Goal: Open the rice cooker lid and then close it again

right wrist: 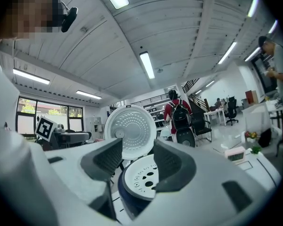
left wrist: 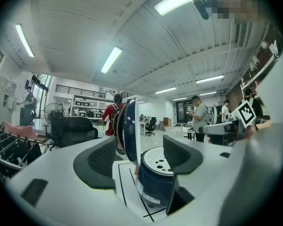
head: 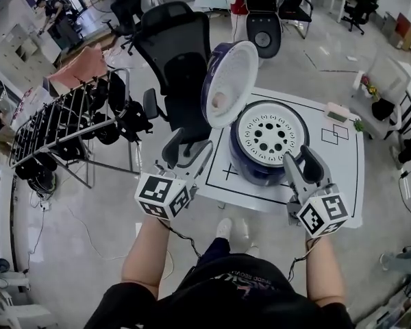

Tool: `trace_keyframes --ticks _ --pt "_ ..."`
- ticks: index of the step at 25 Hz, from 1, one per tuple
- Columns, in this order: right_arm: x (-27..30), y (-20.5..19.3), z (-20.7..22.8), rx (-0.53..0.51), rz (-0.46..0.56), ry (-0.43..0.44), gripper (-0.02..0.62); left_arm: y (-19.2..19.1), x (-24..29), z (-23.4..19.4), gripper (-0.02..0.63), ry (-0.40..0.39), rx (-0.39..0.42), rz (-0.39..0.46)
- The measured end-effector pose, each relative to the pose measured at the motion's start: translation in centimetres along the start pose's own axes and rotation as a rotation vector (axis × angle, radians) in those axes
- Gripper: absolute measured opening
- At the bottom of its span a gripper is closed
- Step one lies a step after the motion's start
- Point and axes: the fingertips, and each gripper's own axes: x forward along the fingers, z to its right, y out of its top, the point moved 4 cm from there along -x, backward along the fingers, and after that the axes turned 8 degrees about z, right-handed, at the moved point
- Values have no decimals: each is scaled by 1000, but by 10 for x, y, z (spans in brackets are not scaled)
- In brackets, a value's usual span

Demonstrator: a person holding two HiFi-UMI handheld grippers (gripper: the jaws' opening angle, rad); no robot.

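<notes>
Cooker (head: 260,171) sits on white surface (head: 342,184), inside a black-lined rectangle. Dark blue body, white perforated inner plate showing on top. Lid (head: 231,82) is open, standing up at cooker's left-rear, dimpled white inner face turned toward the cooker.

L tool (head: 190,153): jaws apart, gripping nothing. It hovers at the surface's left edge, just left of cooker and below the lid. In left gripper view the lid (left wrist: 129,131) shows edge-on in the gap btwn the jaws, w/ cooker (left wrist: 154,185) beyond. Neither is clamped.

R tool (head: 303,164): jaws apart, also empty. It's at cooker's front-right and overlaps the rim in head view; can't tell if it touches. Right gripper view shows cooker (right wrist: 139,180) & lid (right wrist: 130,132) ahead thru the gap, lid's round white inside facing the camera.

Black chair (head: 170,43) stands behind the surface, rack (head: 68,118) off to the left on the floor. Small box (head: 336,112) lies at the surface's far right, beside two overlapping square outlines (head: 334,134).
</notes>
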Motion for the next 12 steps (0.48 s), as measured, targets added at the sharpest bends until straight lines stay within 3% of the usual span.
trace_keyframes --ticks 12 --pt "51 -2 9 -6 -4 -48 196 15 49 -70 304 6 1 34"
